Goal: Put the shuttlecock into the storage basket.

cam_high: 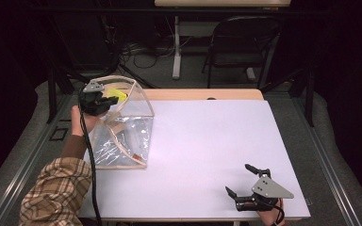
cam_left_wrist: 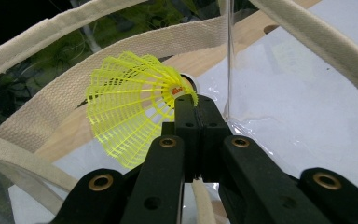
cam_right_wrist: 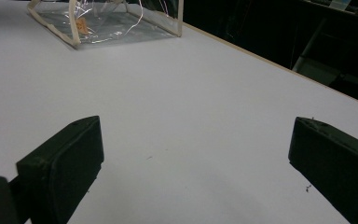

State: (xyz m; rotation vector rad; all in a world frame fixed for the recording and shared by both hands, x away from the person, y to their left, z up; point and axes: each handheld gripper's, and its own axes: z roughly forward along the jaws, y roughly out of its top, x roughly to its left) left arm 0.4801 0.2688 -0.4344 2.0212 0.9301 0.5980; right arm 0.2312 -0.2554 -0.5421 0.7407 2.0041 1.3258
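Two tongs | left tongs [cam_left_wrist: 198,105] raised over clear bag [cam_high: 122,136], pinching yellow shuttlecock [cam_left_wrist: 130,105] | right tongs [cam_high: 242,180] low, wide apart, empty

My left gripper [cam_left_wrist: 196,109] has matt black plastic jaws with brass-coloured rivets, pressed together on the yellow shuttlecock [cam_left_wrist: 130,105], whose skirt is a fine plastic mesh. The bag [cam_high: 122,127] around it is clear, glossy plastic film that crinkles and catches light, edged with coarse, cream woven cloth webbing [cam_left_wrist: 98,51]. The desk [cam_right_wrist: 177,93] looks smooth, matt and pale, with a bare wood edge at its far side. My right gripper [cam_high: 242,181] carries a dull grey plate on top.
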